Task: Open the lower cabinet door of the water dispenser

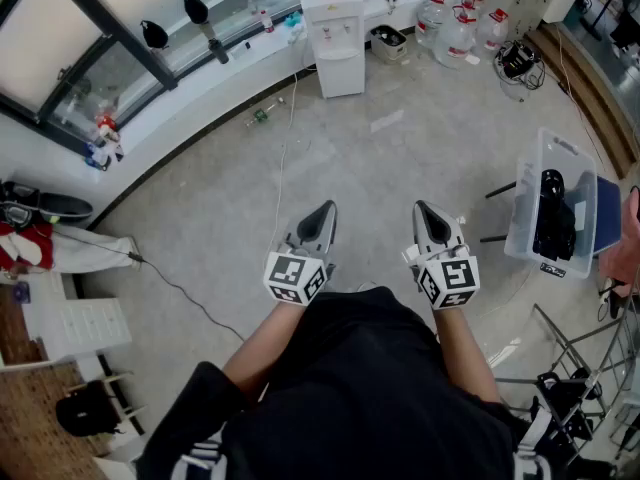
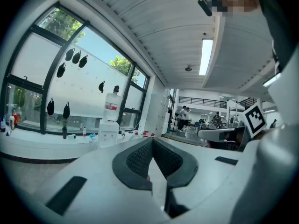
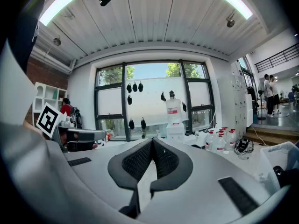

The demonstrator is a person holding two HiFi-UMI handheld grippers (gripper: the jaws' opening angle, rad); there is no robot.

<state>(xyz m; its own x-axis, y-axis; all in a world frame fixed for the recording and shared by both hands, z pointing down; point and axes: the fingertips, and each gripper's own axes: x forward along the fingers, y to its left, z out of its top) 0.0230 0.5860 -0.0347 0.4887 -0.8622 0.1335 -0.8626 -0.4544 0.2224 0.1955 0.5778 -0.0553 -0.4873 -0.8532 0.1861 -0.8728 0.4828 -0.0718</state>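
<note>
Far across the grey floor (image 1: 400, 168), backed against the long white window ledge (image 1: 200, 80): white water dispenser (image 1: 333, 30), upright, with a water bottle (image 3: 173, 107) seated on top. Lower cabinet door (image 1: 341, 74) at its foot, flat to the front, apparently closed, untouched. Well apart from the 2 grippers, with bare floor between.

Nearer the camera, side by side and level with each other: left gripper (image 1: 325, 208) and right gripper (image 1: 424, 208), each pointing toward the dispenser with tips slightly lowered. Left jaws clenched, textured pads (image 2: 139, 158) meeting at the tips, nothing caught between. Right jaws likewise clenched, pads (image 3: 136, 160) pressed together at the tips, grasping nothing.

Just right of the dispenser, on the floor: small open container (image 1: 388, 42), then a cluster of clear water jugs (image 1: 458, 30) with red caps. Right of the right gripper: clear plastic crate (image 1: 552, 203) holding a black object, kind unclear. Thin cable (image 1: 284, 158) trailing over the floor from the ledge toward the left gripper. Up on the window glass: several dark rounded objects (image 3: 134, 87) hanging, too small to identify.
</note>
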